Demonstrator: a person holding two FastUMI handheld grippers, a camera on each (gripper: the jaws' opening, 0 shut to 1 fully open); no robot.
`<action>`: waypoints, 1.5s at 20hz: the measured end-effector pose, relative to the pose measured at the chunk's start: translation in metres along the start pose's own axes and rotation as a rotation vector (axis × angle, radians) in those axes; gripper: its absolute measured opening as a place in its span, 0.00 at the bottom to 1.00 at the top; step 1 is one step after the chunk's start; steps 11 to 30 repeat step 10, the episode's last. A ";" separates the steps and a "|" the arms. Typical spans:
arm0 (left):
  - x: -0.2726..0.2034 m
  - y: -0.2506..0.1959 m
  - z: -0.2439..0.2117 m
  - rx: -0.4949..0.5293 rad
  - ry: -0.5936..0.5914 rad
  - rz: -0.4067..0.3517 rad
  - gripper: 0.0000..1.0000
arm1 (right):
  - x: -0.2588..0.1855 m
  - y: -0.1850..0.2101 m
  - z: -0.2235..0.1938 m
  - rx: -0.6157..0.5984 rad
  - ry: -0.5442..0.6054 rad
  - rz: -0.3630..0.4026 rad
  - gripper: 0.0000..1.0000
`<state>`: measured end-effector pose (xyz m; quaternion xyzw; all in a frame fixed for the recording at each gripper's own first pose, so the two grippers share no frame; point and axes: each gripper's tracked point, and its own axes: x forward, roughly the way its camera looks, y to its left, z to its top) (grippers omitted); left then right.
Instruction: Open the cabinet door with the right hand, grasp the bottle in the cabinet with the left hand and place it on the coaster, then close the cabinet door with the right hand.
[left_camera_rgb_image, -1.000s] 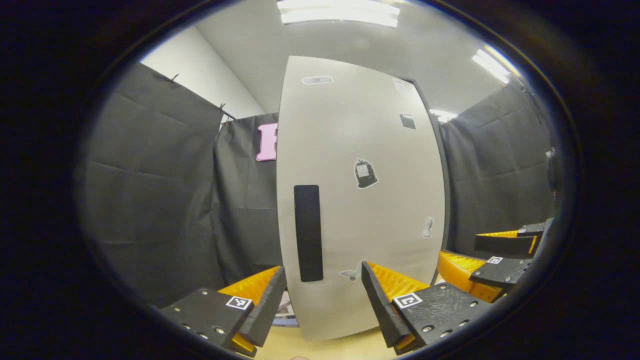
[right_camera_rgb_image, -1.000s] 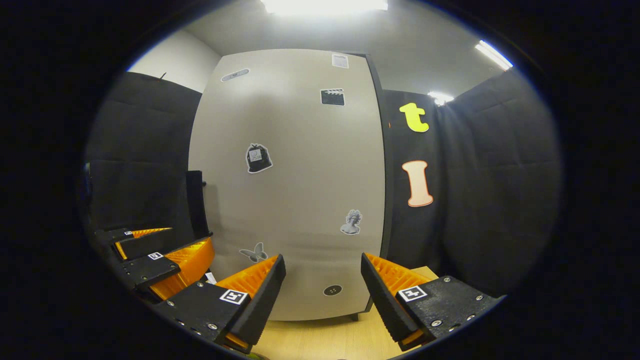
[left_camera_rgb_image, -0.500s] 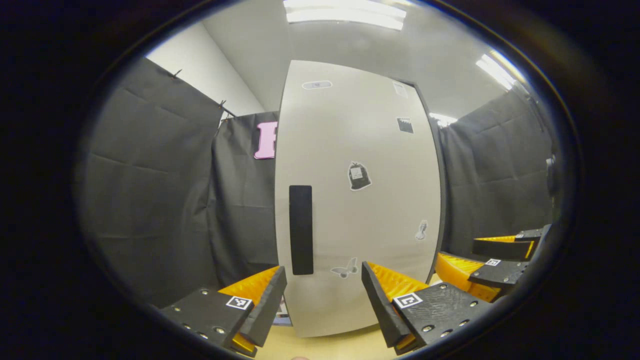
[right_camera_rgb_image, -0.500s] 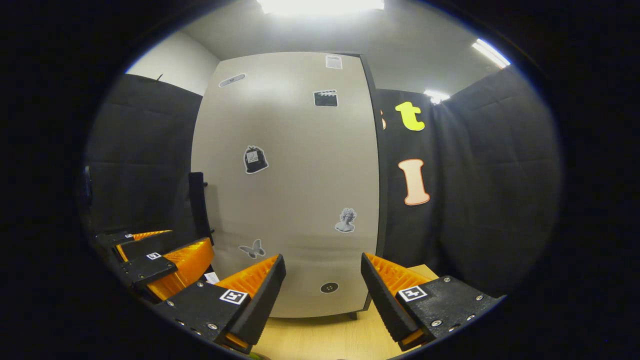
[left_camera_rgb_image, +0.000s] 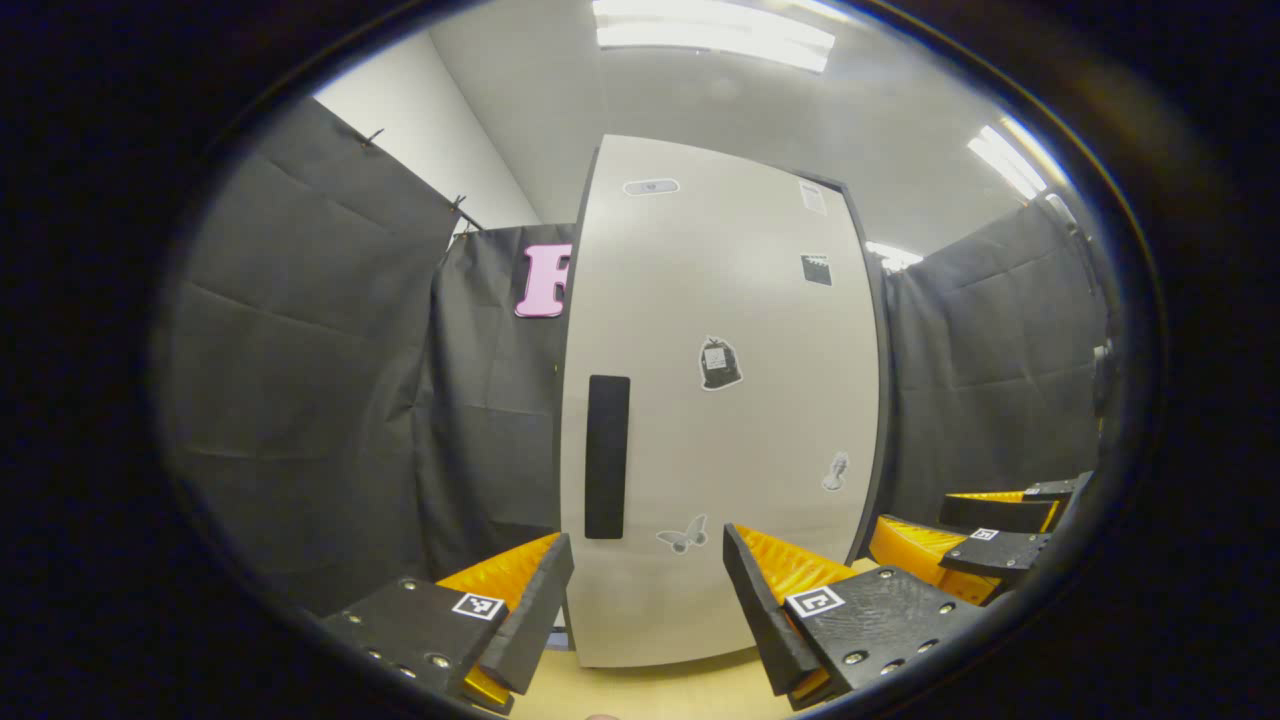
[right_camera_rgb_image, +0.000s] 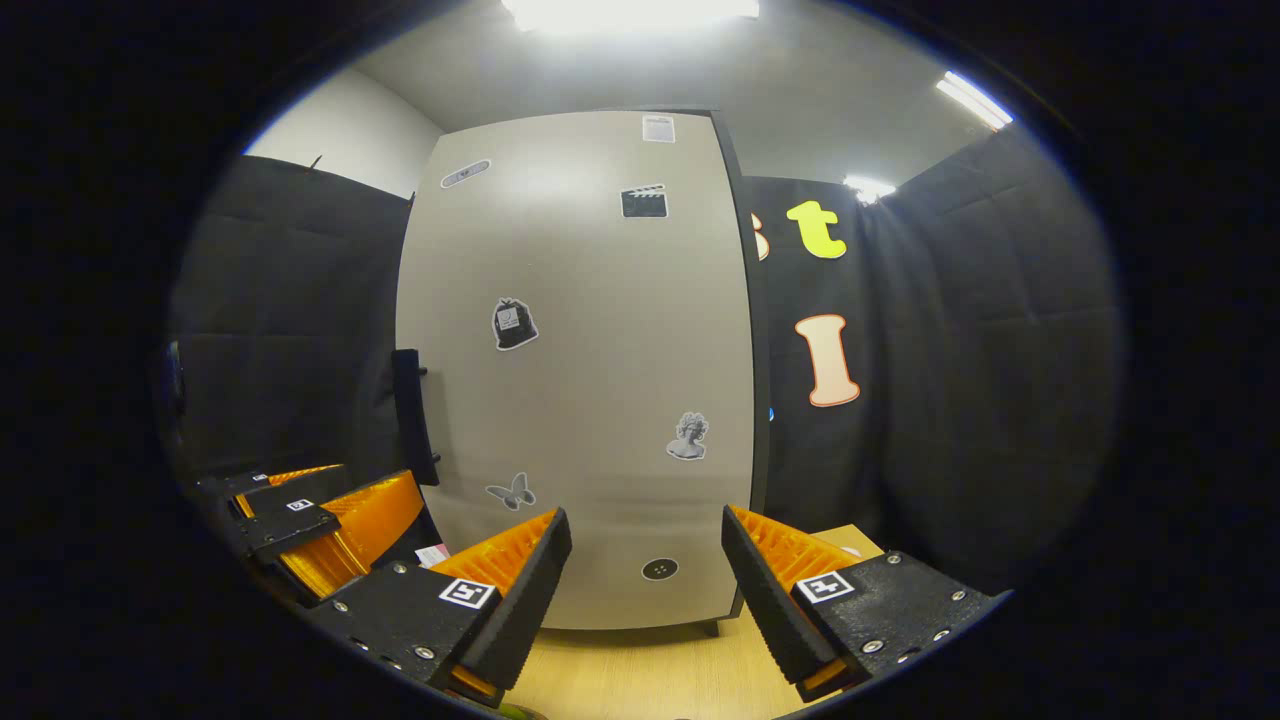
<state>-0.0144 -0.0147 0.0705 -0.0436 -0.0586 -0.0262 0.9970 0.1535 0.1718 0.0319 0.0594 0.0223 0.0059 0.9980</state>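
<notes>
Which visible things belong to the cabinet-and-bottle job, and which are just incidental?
Job:
- cabinet door, closed
- door handle
- right gripper, open
- left gripper, open

Incidental:
- stickers on the door
- wooden tabletop

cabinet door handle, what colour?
Black: a tall, narrow handle on the pale grey cabinet door. Clearest in the left gripper view.
</notes>
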 end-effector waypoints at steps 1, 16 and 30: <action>-0.002 -0.002 -0.002 -0.001 0.001 -0.008 0.90 | -0.001 -0.001 0.000 0.004 0.001 0.000 0.93; -0.011 -0.004 -0.001 0.004 0.000 -0.015 0.90 | -0.004 -0.006 0.002 0.010 0.001 -0.003 0.89; -0.011 -0.004 -0.001 0.004 0.000 -0.015 0.90 | -0.004 -0.006 0.002 0.010 0.001 -0.003 0.89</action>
